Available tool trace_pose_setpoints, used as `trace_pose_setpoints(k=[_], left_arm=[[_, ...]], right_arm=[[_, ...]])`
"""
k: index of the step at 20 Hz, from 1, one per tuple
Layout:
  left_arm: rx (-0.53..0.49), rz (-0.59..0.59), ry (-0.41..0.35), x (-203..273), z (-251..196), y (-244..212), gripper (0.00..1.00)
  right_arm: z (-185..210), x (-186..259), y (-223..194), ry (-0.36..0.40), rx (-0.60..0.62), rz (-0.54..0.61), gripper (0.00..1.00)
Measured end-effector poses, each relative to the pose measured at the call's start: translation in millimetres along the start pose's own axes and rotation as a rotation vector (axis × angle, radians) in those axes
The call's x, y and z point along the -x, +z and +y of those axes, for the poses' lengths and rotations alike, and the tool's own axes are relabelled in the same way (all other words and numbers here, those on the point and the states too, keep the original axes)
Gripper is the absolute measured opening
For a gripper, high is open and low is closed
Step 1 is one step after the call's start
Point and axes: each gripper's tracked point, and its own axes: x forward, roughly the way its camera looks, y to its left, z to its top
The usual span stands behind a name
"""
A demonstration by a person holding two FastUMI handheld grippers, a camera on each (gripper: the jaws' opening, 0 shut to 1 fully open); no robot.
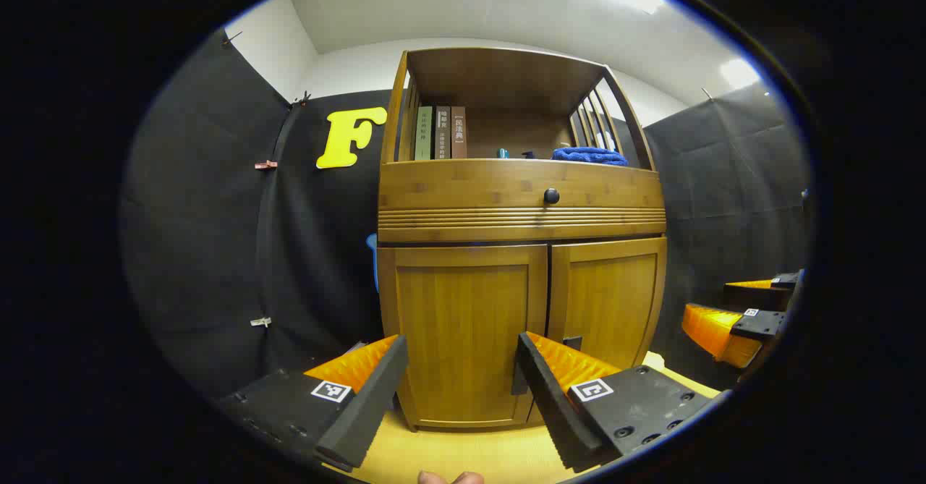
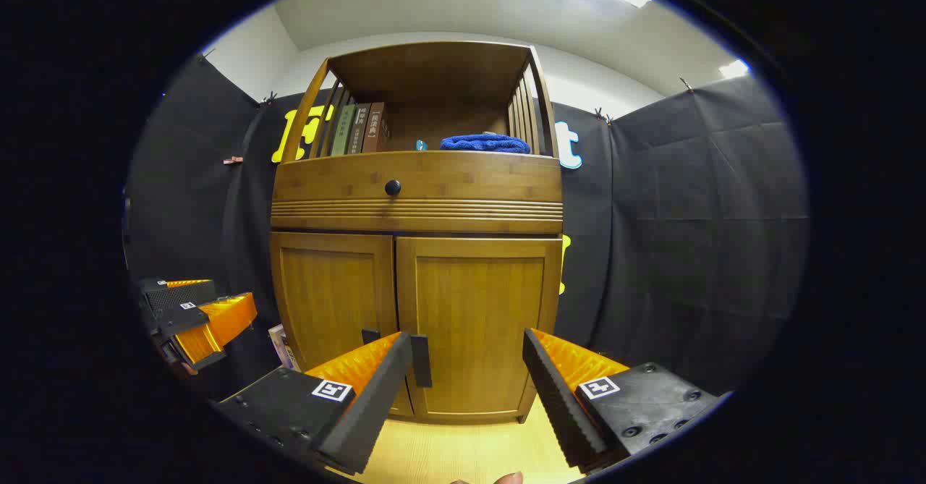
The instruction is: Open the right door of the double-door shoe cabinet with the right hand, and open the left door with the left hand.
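Observation:
A wooden shoe cabinet (image 1: 521, 202) (image 2: 416, 194) stands ahead with both lower doors closed. In the left gripper view my left gripper (image 1: 463, 390) is open in front of the left door (image 1: 463, 325), whose dark handle is partly hidden behind one finger. The right door (image 1: 604, 303) sits beside it, and the other gripper (image 1: 731, 325) hangs at the far right. In the right gripper view my right gripper (image 2: 466, 390) is open before the right door (image 2: 477, 317); its dark handle (image 2: 422, 361) shows by the left finger. The left door (image 2: 333, 296) and the other gripper (image 2: 199, 317) lie to the left.
A drawer with a black knob (image 1: 551, 196) (image 2: 392, 187) runs above the doors. The open top shelf holds books (image 1: 440, 133) (image 2: 358, 129) and a blue cloth (image 1: 589, 155) (image 2: 483, 143). Black cloth walls stand on both sides. The floor (image 1: 470, 455) is pale wood.

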Motion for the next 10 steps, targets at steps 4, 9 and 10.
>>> trace_pose_setpoints(k=[4,9,10], left_arm=[[-0.015,0.008,0.020,6.5,0.9,-3.7,0.92],[-0.025,0.013,0.036,13.0,-2.3,-6.1,0.94],[-0.029,0.007,0.044,14.3,-1.4,-4.4,0.94]], right_arm=[[2.6,-1.0,-2.6,0.018,0.001,-0.005,0.97],[2.0,-7.3,-7.3,0.026,-0.002,-0.002,0.97],[3.4,-9.7,-9.7,0.034,0.000,0.008,0.97]])
